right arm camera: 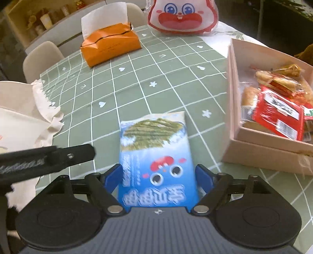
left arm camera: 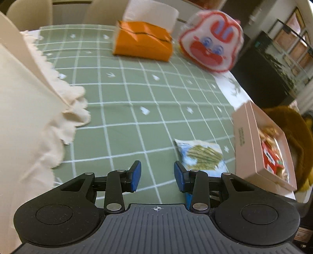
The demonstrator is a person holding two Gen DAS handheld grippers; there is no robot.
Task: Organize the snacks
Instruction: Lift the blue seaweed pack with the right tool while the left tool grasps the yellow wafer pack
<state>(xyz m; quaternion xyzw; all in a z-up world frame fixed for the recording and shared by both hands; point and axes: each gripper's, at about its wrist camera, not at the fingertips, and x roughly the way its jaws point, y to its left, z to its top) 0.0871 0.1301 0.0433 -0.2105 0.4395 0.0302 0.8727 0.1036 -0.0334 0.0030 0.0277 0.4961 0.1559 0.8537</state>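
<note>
**Blue snack bag sits between my right fingers on the green table**

The green checked tablecloth (right arm camera: 156, 78) covers the table, with little white hearts and stars on it. On it lies the blue snack bag (right arm camera: 156, 156), flat, with green sticks drawn at the far end and a funny face near me. My right gripper (right arm camera: 158, 175) has the near end of the bag between its two blue pads (right arm camera: 112, 177). The pads sit right at the bag's two sides, but I cannot tell if they are squeezing it or just beside it.

Just to the right of the bag is the pink box (right arm camera: 264, 150), open on top. Inside it are other snacks (right arm camera: 277, 109), some in red wrappers and some in clear ones.

My left gripper (left arm camera: 157, 176) is wide open and holds nothing. It hangs over the cloth, and the blue bag shows just beside its right pad.

Farther away, near the far edge of the table, are the orange tissue pack (right arm camera: 111, 46) with a white tissue sticking up, and a big rabbit face bag (right arm camera: 183, 17) in red and white. On the left lies a cream cloth bag (left arm camera: 29, 117) with a frilly edge. Cream chairs (right arm camera: 41, 58) stand behind the table.
</note>
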